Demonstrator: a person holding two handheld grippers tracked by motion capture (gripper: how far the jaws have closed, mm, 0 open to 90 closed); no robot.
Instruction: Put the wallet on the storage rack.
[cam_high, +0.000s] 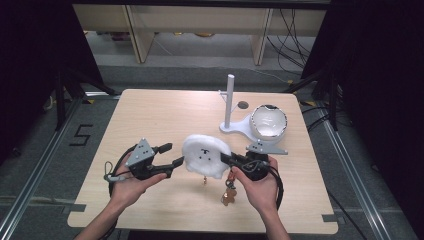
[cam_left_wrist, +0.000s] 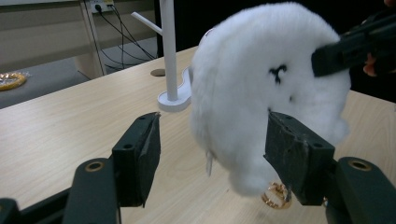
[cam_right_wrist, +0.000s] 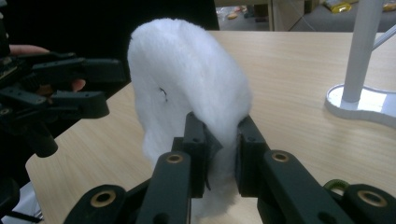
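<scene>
Pale wooden table (cam_high: 150, 125) on grey floor (cam_high: 200, 75), light shelving (cam_high: 200, 25) behind, dark surroundings.

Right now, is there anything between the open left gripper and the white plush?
Nothing visible. The left gripper stands open with the plush partly between its jaws, no pad pressing it. The right gripper pinches the plush's other edge, clear of that gap.

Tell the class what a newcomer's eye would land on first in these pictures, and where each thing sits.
First comes the white fluffy plush, held up near the table's middle, with a gold keychain hanging below it. The right gripper is clamped on its edge, while the left gripper stands open beside it. Behind, toward the far right of the table, a white stand rises next to a shiny bowl.
</scene>
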